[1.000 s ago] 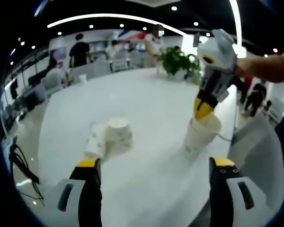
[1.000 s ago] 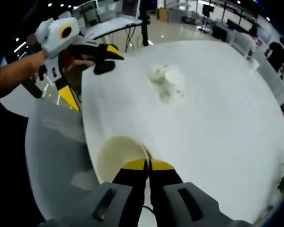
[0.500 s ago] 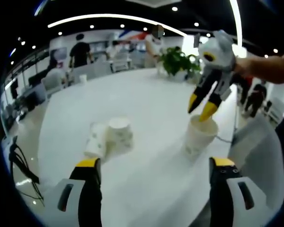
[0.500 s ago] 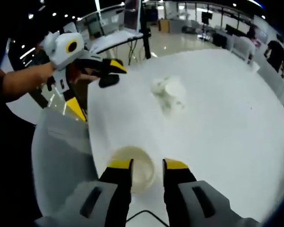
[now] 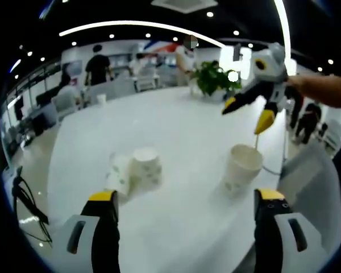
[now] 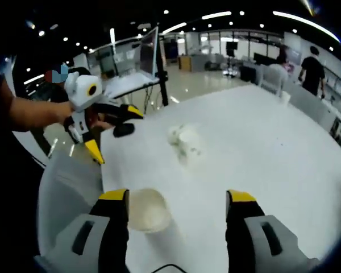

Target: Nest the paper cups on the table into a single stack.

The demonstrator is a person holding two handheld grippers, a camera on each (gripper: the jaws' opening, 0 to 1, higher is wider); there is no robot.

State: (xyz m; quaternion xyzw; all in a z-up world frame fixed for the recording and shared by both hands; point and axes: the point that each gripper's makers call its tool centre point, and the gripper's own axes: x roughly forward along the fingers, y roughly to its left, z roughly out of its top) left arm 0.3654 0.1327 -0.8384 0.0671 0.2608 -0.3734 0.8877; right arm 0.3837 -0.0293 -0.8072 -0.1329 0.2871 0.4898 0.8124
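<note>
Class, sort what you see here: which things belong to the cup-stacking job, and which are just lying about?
Belong to the job:
- upright paper cup
- pair of paper cups
- left gripper, right gripper

Just lying about:
- potted plant
- black cables
- chairs

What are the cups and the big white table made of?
The upright cup looks like thin matte paper: off-white, with small greenish prints and a rolled rim. The two cups lying together look the same. The table is smooth and slightly glossy, maybe laminate or painted board; the pictures cannot settle which.
</note>
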